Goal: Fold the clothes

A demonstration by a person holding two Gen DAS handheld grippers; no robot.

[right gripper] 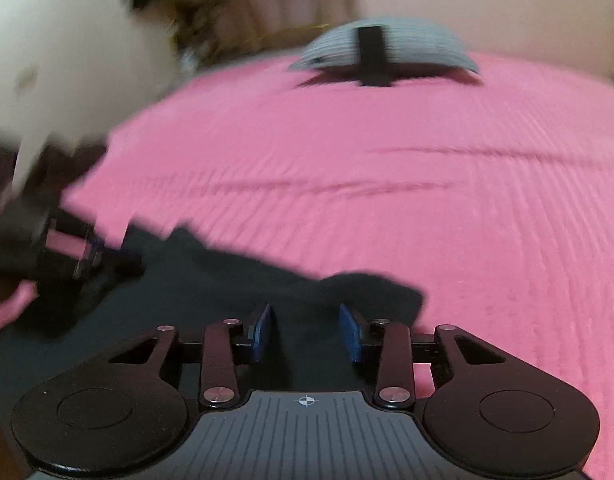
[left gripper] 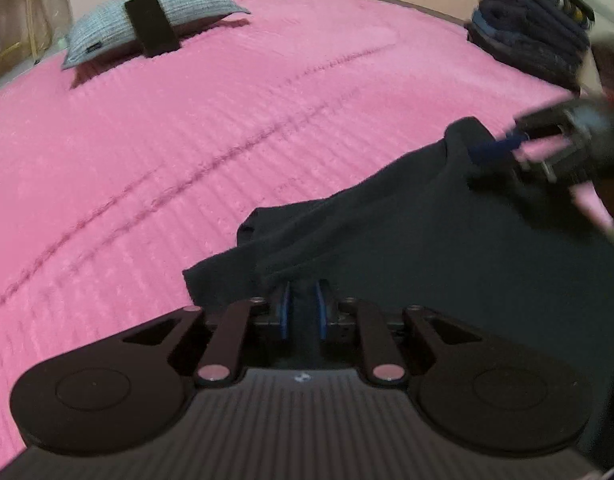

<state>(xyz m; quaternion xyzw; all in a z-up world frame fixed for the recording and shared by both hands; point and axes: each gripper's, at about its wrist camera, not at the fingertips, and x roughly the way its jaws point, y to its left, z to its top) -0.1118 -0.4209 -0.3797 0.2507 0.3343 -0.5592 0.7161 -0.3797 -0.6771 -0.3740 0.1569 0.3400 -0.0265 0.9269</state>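
Basically, left wrist view: left gripper (left gripper: 301,307) is pinching the dark garment (left gripper: 407,240) bunched on the pink bed (left gripper: 187,140). Right wrist view: right gripper (right gripper: 305,330) is gaping partway around cloth, grip unclear. Folding is barely starting.

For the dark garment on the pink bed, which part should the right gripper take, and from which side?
Probably the bunched edge of the dark garment lying between the right gripper's open pads, approached low from the near side. The left gripper already pinches another fold, and the cloth between them looks rumpled, so this edge would let it be spread.
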